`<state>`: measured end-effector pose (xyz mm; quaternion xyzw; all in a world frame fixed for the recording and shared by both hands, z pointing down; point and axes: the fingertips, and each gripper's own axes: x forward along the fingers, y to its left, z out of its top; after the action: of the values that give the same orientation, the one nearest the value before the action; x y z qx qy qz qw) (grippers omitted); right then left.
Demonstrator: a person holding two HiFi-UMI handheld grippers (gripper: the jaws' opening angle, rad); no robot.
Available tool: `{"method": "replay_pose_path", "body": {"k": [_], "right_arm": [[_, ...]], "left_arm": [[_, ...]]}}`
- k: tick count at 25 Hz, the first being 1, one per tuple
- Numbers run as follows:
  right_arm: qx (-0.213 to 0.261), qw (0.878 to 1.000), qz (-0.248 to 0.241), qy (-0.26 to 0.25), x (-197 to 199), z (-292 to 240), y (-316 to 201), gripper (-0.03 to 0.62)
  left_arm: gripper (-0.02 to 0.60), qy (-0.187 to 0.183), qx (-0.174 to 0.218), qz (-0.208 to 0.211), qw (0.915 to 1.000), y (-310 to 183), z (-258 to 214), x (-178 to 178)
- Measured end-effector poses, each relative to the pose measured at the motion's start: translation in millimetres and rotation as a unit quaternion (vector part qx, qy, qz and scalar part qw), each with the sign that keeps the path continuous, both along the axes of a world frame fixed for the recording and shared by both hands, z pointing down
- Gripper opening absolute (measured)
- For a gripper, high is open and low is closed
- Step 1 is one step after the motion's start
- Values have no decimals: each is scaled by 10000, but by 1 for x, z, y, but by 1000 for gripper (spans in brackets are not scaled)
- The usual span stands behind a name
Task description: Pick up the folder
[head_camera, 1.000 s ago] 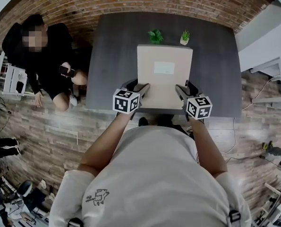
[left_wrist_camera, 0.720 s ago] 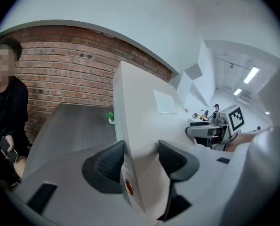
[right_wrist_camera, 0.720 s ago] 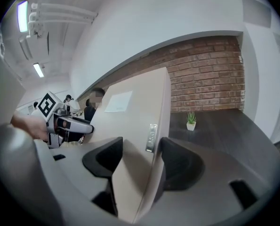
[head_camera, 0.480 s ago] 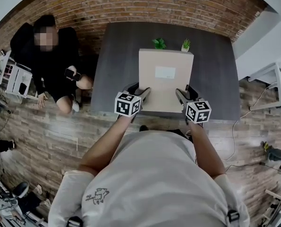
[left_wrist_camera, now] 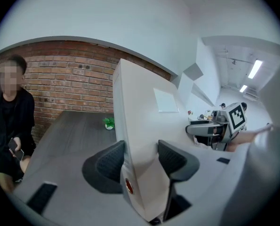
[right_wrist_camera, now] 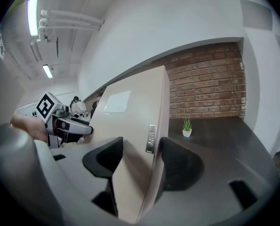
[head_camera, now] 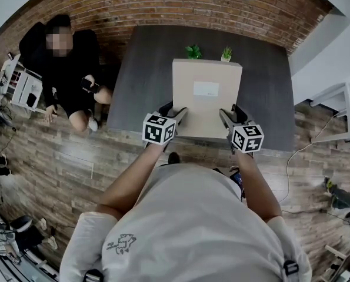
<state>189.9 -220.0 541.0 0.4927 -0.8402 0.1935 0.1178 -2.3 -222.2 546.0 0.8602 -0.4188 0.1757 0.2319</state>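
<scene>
The folder (head_camera: 207,96) is a thick beige box file with a white label, and it is held over the dark grey table (head_camera: 140,69). My left gripper (head_camera: 173,114) is shut on its near left corner. My right gripper (head_camera: 227,116) is shut on its near right corner. In the left gripper view both pads press the folder's (left_wrist_camera: 144,117) edge within my left gripper (left_wrist_camera: 140,157). In the right gripper view my right gripper (right_wrist_camera: 140,157) clamps the folder's (right_wrist_camera: 135,117) spine by its metal tab. Each gripper view shows the other gripper on the folder's far side.
Two small potted plants (head_camera: 193,51) (head_camera: 226,53) stand at the table's far edge, just beyond the folder. A person in black (head_camera: 63,63) crouches on the wooden floor left of the table. A brick wall runs behind it, with a white cabinet (head_camera: 345,107) at the right.
Both grippers have come up a little with the folder clamped between them, and the grip is unchanged. The person at the left has shifted slightly.
</scene>
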Motion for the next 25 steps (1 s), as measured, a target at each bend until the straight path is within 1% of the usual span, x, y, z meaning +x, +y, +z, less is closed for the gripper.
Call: {"method": "replay_pose_path", "body": {"k": [8, 12, 19, 25], "right_arm": [[144, 9997, -164, -81, 44, -8, 32, 256], [160, 9995, -202, -155, 57, -10, 51, 256], [161, 9994, -144, -286, 60, -11, 84, 256], [251, 9993, -48, -266, 51, -16, 109, 253]], "left_arm": [[241, -61, 145, -183, 9997, 38, -10, 43], [241, -116, 185, -243, 9995, 58, -14, 57], [241, -228, 268, -183, 9992, 89, -21, 60], [241, -191, 360, -67, 9991, 109, -25, 51]]}}
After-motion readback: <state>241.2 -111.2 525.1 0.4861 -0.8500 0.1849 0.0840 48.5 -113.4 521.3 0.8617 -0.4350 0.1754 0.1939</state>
